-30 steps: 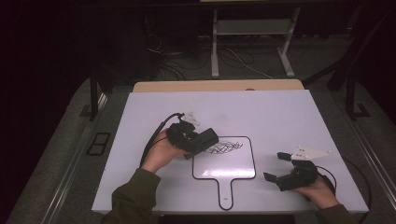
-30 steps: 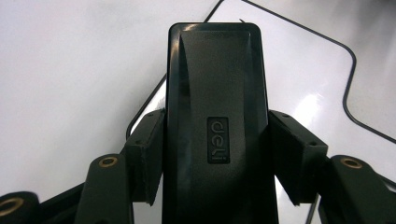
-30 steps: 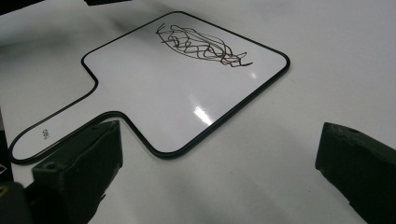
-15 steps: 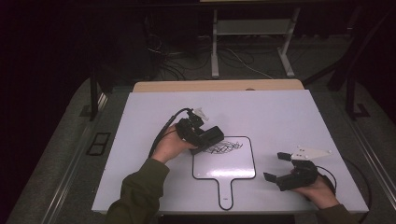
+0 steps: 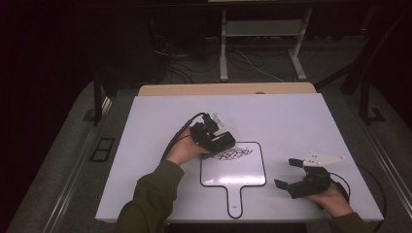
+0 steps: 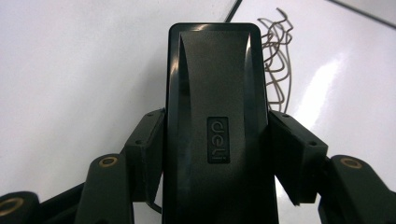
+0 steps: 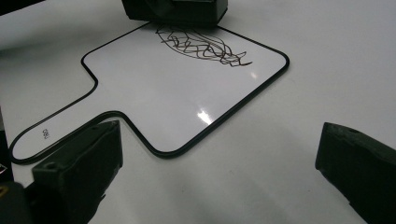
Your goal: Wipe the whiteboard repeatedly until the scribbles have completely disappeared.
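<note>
- Two grippers were over our white table (image 5: 145,126)
- Our left gripper (image 5: 221,141) pinched a black eraser (image 6: 217,116) tight between its jaws
- We held the eraser at the top left corner of the small whiteboard (image 5: 243,170), right by the dark scribble (image 5: 235,153)
- Our right gripper (image 5: 287,174) sat near the board's right side, jaws spread wide with nothing in them

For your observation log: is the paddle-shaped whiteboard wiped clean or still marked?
Still marked: dark scribbles remain on the paddle-shaped whiteboard.
</note>
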